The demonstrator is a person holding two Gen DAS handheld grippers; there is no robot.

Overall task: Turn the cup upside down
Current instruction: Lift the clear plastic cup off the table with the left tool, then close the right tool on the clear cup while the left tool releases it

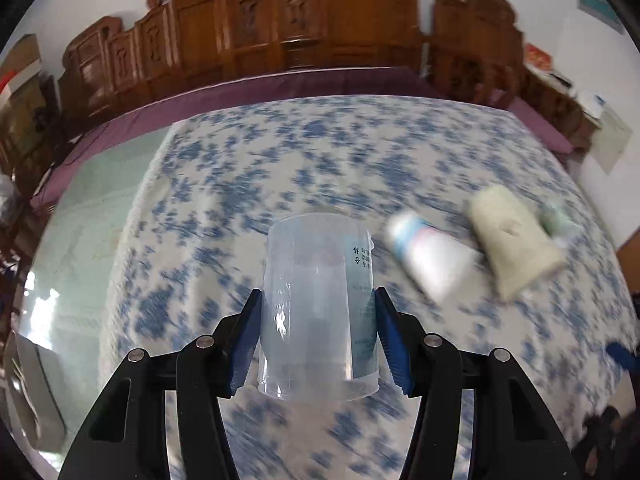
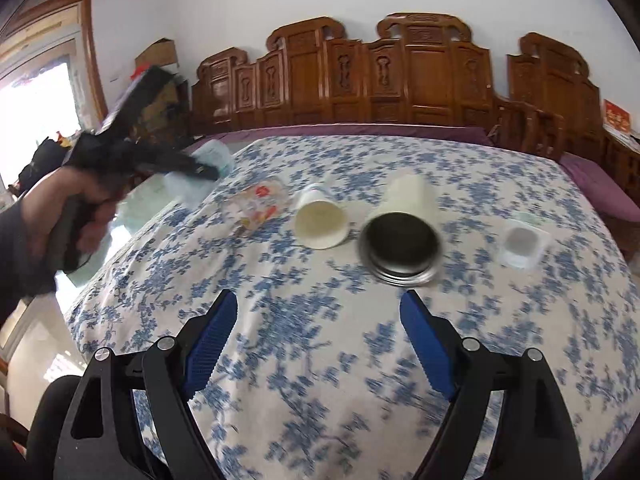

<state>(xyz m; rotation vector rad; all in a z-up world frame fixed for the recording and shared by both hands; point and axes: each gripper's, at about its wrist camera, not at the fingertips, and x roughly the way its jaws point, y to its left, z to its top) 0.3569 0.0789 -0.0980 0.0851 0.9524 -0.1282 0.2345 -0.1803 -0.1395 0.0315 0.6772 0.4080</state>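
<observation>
My left gripper [image 1: 318, 332] is shut on a clear plastic cup [image 1: 320, 304] and holds it above the blue-flowered tablecloth [image 1: 240, 184]. The cup's closed end points away from the camera and its wider rim is near me. In the right wrist view the left gripper [image 2: 192, 170] shows blurred at the left with the pale cup [image 2: 200, 172] in it. My right gripper [image 2: 318, 340] is open and empty over the cloth, short of a cream tumbler [image 2: 400, 232] that lies on its side.
On the cloth lie a white paper cup [image 2: 320, 220], a clear printed glass [image 2: 256, 204] and a small clear cup [image 2: 522, 242]. In the left wrist view the paper cup [image 1: 432, 256] and tumbler [image 1: 516, 244] lie at the right. A carved wooden bench [image 2: 400, 76] backs the table.
</observation>
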